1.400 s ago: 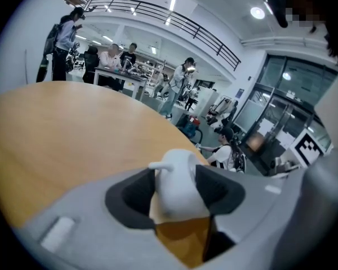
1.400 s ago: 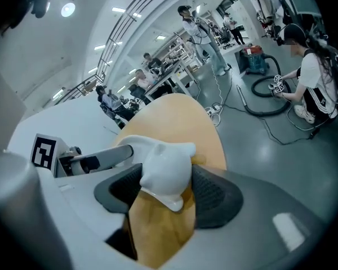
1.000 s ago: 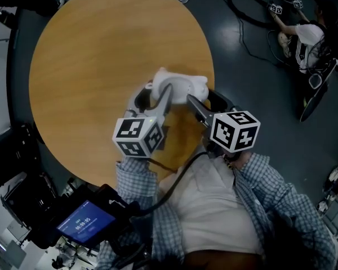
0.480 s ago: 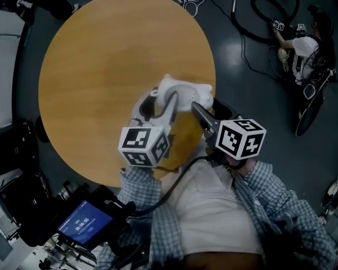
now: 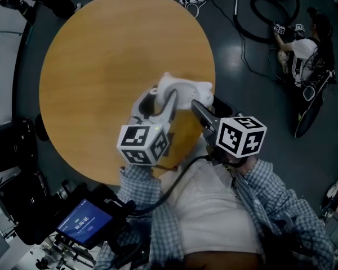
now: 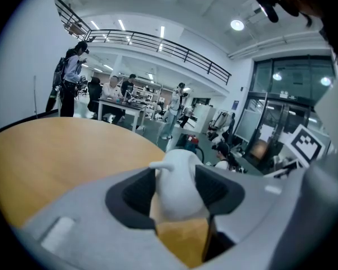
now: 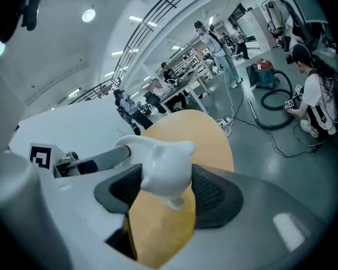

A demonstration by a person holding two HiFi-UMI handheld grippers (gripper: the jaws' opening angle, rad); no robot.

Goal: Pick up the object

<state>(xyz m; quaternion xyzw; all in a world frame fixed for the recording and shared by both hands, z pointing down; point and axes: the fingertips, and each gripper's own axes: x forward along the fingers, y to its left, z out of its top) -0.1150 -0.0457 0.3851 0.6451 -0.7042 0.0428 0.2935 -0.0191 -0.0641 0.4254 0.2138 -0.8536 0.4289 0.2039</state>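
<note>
Figurine (image 7: 163,163), glossy white, rounded, two small ears, tight in the pinch of left claw (image 6: 177,185) and right claw (image 7: 169,191).

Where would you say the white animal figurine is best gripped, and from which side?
By its two ends, from the person's side: the left gripper across the smooth rounded end, the right gripper across the eared head. The figurine lies sideways, and both ends fit between the pads.

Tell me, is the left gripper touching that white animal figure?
Touching. In the left gripper view, both pads of the left gripper press against the white animal figure, without any gap.
</note>
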